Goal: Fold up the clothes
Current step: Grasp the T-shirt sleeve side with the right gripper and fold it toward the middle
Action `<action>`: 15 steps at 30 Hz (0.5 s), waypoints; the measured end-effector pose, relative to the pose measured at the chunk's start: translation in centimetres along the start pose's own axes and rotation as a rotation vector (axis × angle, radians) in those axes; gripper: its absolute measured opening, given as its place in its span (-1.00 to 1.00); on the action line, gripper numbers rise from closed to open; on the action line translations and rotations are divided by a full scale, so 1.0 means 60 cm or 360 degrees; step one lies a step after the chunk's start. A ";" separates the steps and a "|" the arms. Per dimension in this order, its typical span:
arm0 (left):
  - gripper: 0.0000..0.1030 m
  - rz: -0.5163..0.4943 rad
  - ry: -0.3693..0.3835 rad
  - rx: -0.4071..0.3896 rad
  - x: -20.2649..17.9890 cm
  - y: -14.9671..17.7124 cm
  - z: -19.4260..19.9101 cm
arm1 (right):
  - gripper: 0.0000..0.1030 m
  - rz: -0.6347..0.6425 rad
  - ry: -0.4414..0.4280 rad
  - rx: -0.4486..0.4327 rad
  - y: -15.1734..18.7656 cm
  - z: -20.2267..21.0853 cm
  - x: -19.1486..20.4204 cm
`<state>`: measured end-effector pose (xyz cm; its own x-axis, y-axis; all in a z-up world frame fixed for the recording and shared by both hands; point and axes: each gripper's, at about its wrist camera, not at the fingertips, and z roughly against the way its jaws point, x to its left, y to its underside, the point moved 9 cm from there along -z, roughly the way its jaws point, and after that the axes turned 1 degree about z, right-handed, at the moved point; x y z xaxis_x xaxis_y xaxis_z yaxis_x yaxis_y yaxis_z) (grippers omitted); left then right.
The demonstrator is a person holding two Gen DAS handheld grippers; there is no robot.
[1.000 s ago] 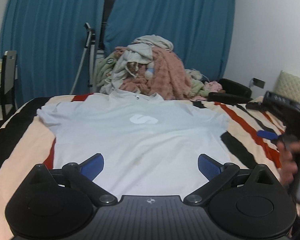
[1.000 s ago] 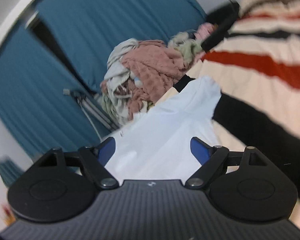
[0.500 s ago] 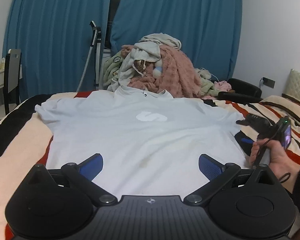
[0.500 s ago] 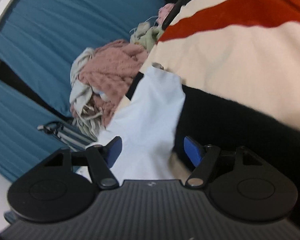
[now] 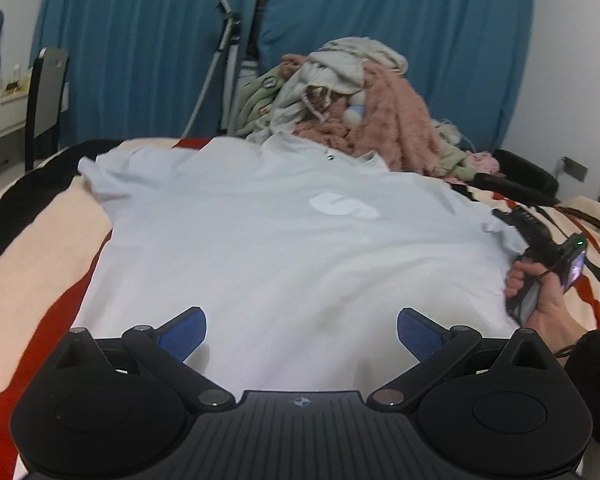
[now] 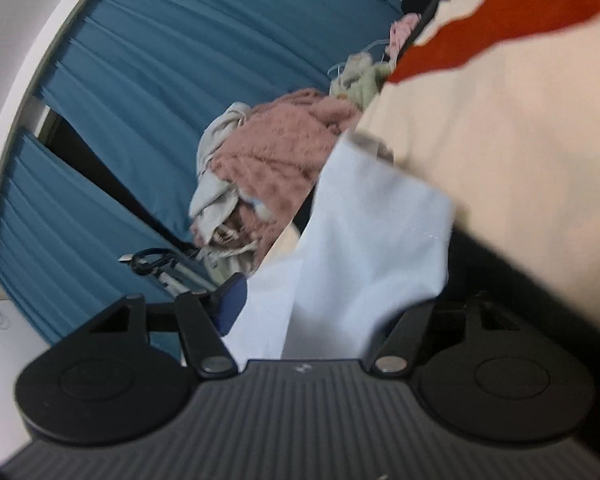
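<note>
**Right gripper at the sleeve, shirt's length running away from the left**

A pale T-shirt (image 5: 284, 248) lies spread face up on the striped bed (image 5: 32, 240), hem nearest the person and collar at the far end, against a heap of unfolded clothes (image 5: 360, 108). Its long axis runs straight away from the left gripper (image 5: 302, 330), which hovers over the hem with its blue pads spread wide and nothing between them.

The relation that matters is on the other side. The right gripper (image 6: 328, 300) sits at the shirt's right edge, beside the short sleeve (image 6: 380, 232). In the right wrist view the sleeve cloth fills the space between the fingers and hides the right-hand pad; the left-hand pad (image 6: 232, 304) shows clear of the fabric. The fingers look spread, with the cloth lying in the gap, but whether they have begun to pinch it I cannot tell for certain. From the left wrist view, the right hand (image 5: 540, 292) rests just at the shirt's edge, below the sleeve.

So the right side is much the nearer to a grasp. A first fold would likely carry that sleeve leftward across the shirt's long axis, toward the chest logo (image 5: 344, 206). The left gripper is placed to hold the hem down or take the lower right corner. The thin fabric may drag and wrinkle if only one layer is caught.
</note>
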<state>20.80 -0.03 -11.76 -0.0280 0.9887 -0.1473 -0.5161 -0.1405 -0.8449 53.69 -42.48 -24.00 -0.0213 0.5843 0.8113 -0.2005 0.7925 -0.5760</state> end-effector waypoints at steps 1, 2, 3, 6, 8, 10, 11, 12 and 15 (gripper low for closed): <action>0.99 0.0004 -0.0011 -0.0006 0.004 -0.003 -0.005 | 0.29 0.0025 0.0013 -0.0009 -0.007 -0.011 0.000; 0.99 0.0007 -0.0022 -0.0012 0.007 -0.006 -0.009 | 0.29 0.0065 0.0032 0.0001 -0.014 -0.022 0.004; 0.99 0.0011 -0.0033 -0.0018 0.011 -0.009 -0.014 | 0.32 0.0105 0.0050 0.0011 -0.020 -0.034 0.007; 0.97 0.0021 -0.0066 -0.0036 0.022 -0.017 -0.027 | -0.15 0.0305 0.0168 0.0124 -0.026 -0.075 0.028; 0.97 0.0029 -0.0088 -0.0049 0.029 -0.023 -0.036 | -0.78 0.0478 0.0266 0.0170 -0.028 -0.087 0.056; 0.97 0.0036 -0.0110 -0.0061 0.036 -0.029 -0.045 | -0.80 0.0595 0.0331 0.0152 -0.035 -0.082 0.094; 0.97 0.0045 -0.0115 -0.0069 0.044 -0.033 -0.041 | -0.80 0.0660 0.0354 0.0136 -0.036 -0.079 0.117; 0.97 0.0055 -0.0118 -0.0076 0.052 -0.037 -0.036 | -0.81 0.0738 0.0359 0.0102 -0.033 -0.073 0.150; 0.98 0.0085 -0.0129 -0.0100 0.078 -0.048 -0.021 | -0.82 0.0971 0.0372 0.0000 -0.024 -0.056 0.251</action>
<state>23.23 4.92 -10.65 -0.1246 0.9803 -0.1532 -0.4572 -0.1937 -0.8680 56.97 -34.25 -11.30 0.0822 0.9518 0.2955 -0.2199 0.3065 -0.9261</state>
